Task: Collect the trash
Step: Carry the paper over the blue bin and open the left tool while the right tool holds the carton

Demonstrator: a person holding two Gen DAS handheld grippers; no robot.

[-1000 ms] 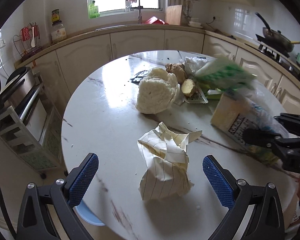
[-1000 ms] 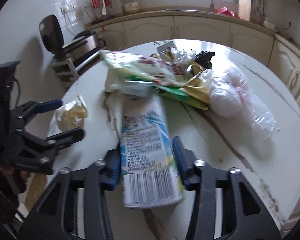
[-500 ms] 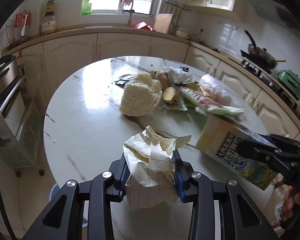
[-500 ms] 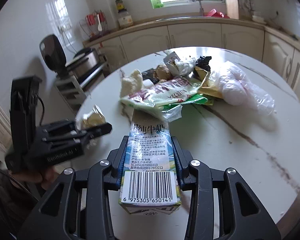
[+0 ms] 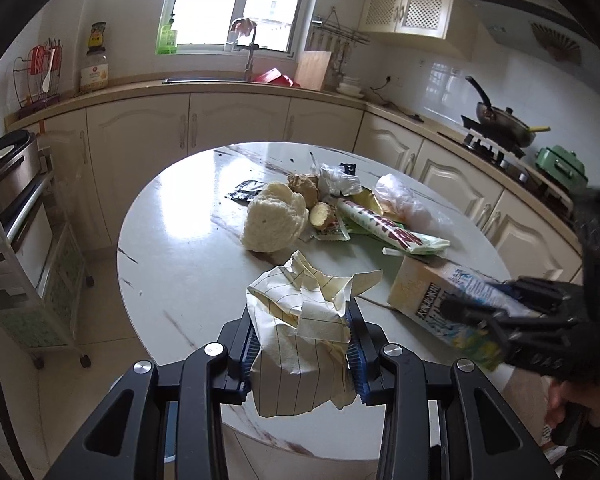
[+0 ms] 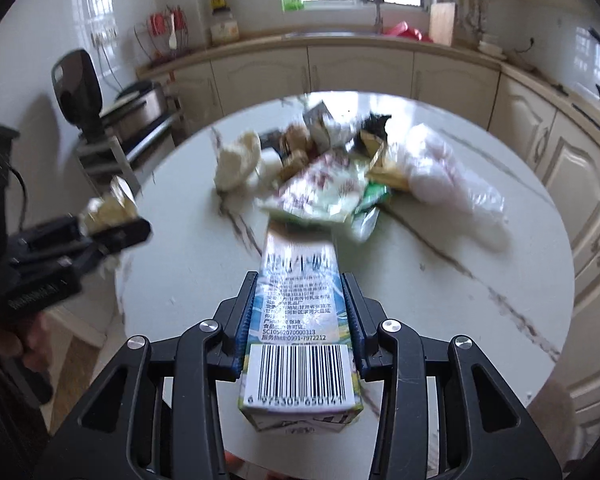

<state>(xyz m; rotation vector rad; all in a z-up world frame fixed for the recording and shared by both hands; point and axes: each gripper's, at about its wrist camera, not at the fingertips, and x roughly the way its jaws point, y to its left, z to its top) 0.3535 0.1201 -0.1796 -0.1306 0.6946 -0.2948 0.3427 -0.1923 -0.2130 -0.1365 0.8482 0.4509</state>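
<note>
- Blue-padded jaws of the left gripper [image 5: 300, 346] have just closed to a narrow gap and are clenched on the crumpled ball of cream lined paper [image 5: 304, 334]; both pads press into its sides, and its loose corners stick out above and below them.
- From the right wrist view, the left gripper [image 6: 112, 220] appears at the left edge with the paper ball [image 6: 108, 206] between its tips, held out past the rim of the round white marble-patterned table [image 6: 480, 300].
- White spongy foam lump [image 5: 274, 222] lies on the table, left of the rubbish heap, with a small black wrapper [image 5: 246, 191] just behind it.
- Brown ginger pieces [image 5: 308, 192] touch the foam lump on its right; a crumpled clear wrapper [image 5: 338, 180] sits just behind them.
- Red, white and green snack packets [image 5: 392, 236] lie flat in the middle of the heap, and a clear plastic bag [image 5: 408, 204] lies beside them to the right.
- Right gripper [image 6: 300, 324] has its jaws narrowed and grasping a tall white and blue milk carton [image 6: 300, 320] by its two long sides, barcode end nearest the camera and the far end pointing at the heap.
- From the left wrist view, the same carton [image 5: 440, 300] hangs tilted above the table's right side, in the right gripper [image 5: 496, 312].
</note>
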